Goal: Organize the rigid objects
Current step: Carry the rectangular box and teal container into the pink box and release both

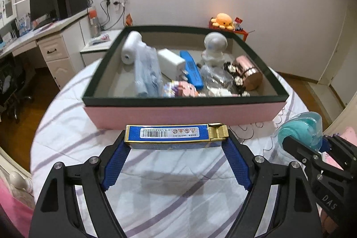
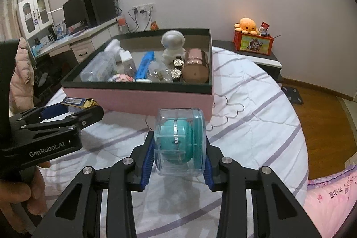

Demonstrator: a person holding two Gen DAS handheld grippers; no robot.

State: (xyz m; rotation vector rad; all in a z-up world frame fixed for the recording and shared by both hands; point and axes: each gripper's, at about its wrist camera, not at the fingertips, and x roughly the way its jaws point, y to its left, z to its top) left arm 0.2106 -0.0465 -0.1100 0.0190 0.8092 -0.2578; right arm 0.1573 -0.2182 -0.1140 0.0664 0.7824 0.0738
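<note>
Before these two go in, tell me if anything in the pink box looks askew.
The rose-gold cylinder lies tipped on its side at the right end of the pink box; the white astronaut figure stands upright. Other items are heaped loosely, none visibly broken.

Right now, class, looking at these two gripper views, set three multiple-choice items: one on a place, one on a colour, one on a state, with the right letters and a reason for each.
1. Where is the white astronaut figure?
A. on the bedspread
B. inside the pink box with a dark green rim
C. on the desk

2. What colour are the gripper pads?
A. blue
B. red
C. yellow

3. What is the right gripper doing?
A. hanging open with nothing in it
B. resting on the box
C. clamping the clear round plastic case with a teal insert

Answers: 1 B, it stands among the items in the box; 2 A, blue textured pads line the fingers; 3 C, both pads press the case's sides.
</note>
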